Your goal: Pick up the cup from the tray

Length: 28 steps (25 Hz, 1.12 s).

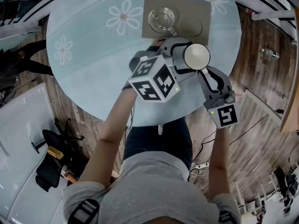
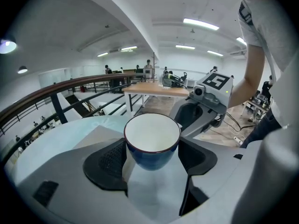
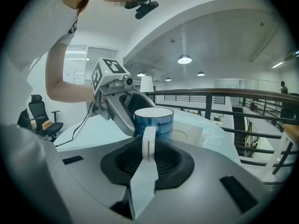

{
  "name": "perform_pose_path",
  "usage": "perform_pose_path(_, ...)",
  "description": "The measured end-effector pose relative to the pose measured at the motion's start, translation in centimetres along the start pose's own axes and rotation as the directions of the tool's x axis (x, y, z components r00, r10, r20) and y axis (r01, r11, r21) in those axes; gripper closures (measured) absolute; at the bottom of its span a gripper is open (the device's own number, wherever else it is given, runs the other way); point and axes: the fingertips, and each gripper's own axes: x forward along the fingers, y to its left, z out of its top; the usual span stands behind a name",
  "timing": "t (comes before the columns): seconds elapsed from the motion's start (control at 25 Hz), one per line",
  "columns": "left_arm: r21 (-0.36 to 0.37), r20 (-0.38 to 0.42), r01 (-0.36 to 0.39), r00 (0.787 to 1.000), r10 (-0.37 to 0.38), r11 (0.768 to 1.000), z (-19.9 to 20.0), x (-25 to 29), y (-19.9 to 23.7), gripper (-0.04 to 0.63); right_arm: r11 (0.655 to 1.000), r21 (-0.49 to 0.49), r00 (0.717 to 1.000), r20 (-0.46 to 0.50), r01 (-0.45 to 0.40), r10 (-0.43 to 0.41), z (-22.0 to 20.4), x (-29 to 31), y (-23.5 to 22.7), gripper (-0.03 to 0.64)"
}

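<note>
A round bench (image 1: 84, 78), covered with a pale blue cloth printed with white daisies, stands on a wooden plank floor (image 1: 261, 73). On its far side lies a flat brown tray (image 1: 191, 8), with a clear glass mug (image 1: 162, 19) on it (on the tray's left half). The cup (image 1: 196, 56), blue outside and white inside, is off the tray, upright in the air over the near part of the bench. The left gripper (image 2: 153, 153) presses its fingers (image 2: 110, 160) against the cup's two sides. The right gripper (image 3: 148, 146) has its fingers closed on the cup's white handle. A black office chair (image 1: 51, 164) stands on the floor at the person's left. Beyond the bench runs a railing (image 3: 219, 92), with strip lights (image 2: 201, 24) on the white ceiling and a wooden table (image 2: 156, 89) further off.
</note>
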Motion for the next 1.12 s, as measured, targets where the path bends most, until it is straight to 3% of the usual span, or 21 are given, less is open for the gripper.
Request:
perform_pose_path(0.48,-0.044,-0.058,0.021,0.998,-0.024,0.999,-3.4,2.9,-1.3,0.244,1.0,0.001,0.998,-0.057,-0.024,0.024,-4.5,0.3,0.6,0.561)
perform_pose_path(0.8,-0.049,-0.088,0.025,0.996,-0.029,0.998,-4.7,4.4,-1.6,0.244,0.994,-0.1,0.989,-0.14,-0.053,0.039,-6.9,0.2,0.5,0.561)
perform_pose_path(1.12,-0.034,-0.072,0.014,0.997,-0.016,0.999,-4.6,4.9,-1.9,0.244,0.997,-0.072,0.991,-0.132,-0.024,0.015,-7.5,0.2,0.3,0.561)
